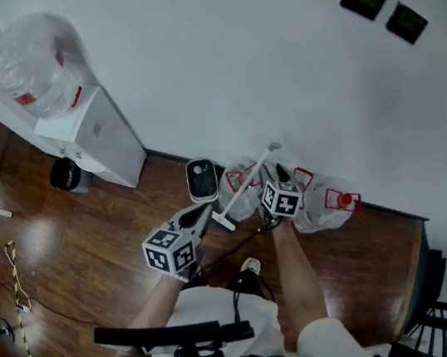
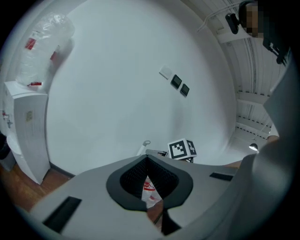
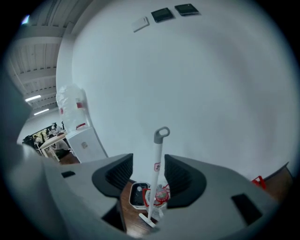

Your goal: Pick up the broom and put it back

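Observation:
A white broom [image 1: 248,182] with a grey loop at its top leans against the white wall, its head [image 1: 223,221] on the wooden floor. In the right gripper view the broom handle [image 3: 156,176] stands upright in the gap between the jaws, and the pads do not touch it. My right gripper [image 1: 278,174] [image 3: 149,161] is open and sits just right of the handle. My left gripper [image 1: 201,212] [image 2: 147,159] is lower and nearer to me, by the broom head, shut with nothing in it.
A white dustpan [image 1: 201,178] [image 3: 138,194] lies by the wall left of the broom. Clear plastic bags [image 1: 322,204] with red print stand behind and right of it. A white cabinet [image 1: 96,132] is to the left, and black chairs [image 1: 437,317] to the far right.

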The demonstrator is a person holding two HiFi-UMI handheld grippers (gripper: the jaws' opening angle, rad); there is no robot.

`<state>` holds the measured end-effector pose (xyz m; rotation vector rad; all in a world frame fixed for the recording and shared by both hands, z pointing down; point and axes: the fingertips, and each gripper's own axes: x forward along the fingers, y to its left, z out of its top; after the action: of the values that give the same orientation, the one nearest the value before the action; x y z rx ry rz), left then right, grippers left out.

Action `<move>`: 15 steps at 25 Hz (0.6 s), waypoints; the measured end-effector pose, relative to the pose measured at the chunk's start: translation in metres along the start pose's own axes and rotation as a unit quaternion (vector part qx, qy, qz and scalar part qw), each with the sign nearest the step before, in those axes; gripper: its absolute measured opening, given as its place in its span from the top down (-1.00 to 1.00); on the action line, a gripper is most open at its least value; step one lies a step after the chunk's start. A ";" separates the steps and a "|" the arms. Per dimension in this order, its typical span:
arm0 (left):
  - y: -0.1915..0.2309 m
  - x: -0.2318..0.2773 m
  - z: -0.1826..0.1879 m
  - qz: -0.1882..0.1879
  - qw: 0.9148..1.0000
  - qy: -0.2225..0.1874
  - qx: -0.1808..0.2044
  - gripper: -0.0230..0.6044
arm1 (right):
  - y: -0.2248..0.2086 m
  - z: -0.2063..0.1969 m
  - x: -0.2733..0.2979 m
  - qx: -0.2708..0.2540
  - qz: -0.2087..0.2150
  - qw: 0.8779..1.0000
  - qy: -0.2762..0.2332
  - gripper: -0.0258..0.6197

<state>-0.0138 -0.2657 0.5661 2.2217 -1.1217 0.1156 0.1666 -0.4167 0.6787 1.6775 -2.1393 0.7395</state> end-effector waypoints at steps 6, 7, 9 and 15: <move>0.019 0.025 0.004 0.029 1.000 0.008 0.006 0.97 | -0.010 0.006 0.036 0.005 0.003 1.000 0.008 0.17; 0.022 0.031 0.006 0.033 0.999 0.009 0.006 0.97 | -0.011 0.007 0.041 0.006 0.004 1.000 0.010 0.17; 0.026 0.040 0.010 0.038 0.999 0.009 0.004 0.97 | -0.012 0.007 0.053 0.005 0.004 1.000 0.016 0.17; 0.026 0.048 0.020 0.042 0.999 0.003 -0.005 0.97 | -0.016 0.003 0.076 -0.004 0.009 1.000 0.030 0.18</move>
<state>-0.0072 -0.3216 0.5796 2.1651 -1.2109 0.1511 0.1628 -0.4818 0.7203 1.6142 -2.1158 0.7754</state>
